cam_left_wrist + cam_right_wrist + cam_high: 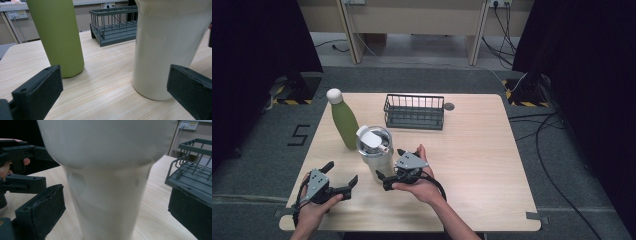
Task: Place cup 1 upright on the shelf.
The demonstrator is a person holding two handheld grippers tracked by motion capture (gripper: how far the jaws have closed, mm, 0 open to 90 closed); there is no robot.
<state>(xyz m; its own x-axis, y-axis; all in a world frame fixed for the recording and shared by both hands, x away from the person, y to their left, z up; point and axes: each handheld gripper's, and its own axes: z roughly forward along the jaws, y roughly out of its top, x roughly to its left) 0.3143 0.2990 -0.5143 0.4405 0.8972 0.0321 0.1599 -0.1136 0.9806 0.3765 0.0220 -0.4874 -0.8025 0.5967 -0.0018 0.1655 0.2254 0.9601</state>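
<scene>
My right gripper (390,168) stands wide open, the tumbler (107,185) upright between its jaws, untouched by either pad. My left gripper (343,175) is also wide open, bottle (58,35) and tumbler ahead.

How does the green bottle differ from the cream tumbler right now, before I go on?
The green bottle is slim with a narrow neck and a round white cap; the cream tumbler is wider, tapers toward its base and has a flat lid with a flip spout. The bottle stands farther back and left; the tumbler stands nearer, with the open right gripper facing it, pads not touching. Both stand upright on the table.
</scene>
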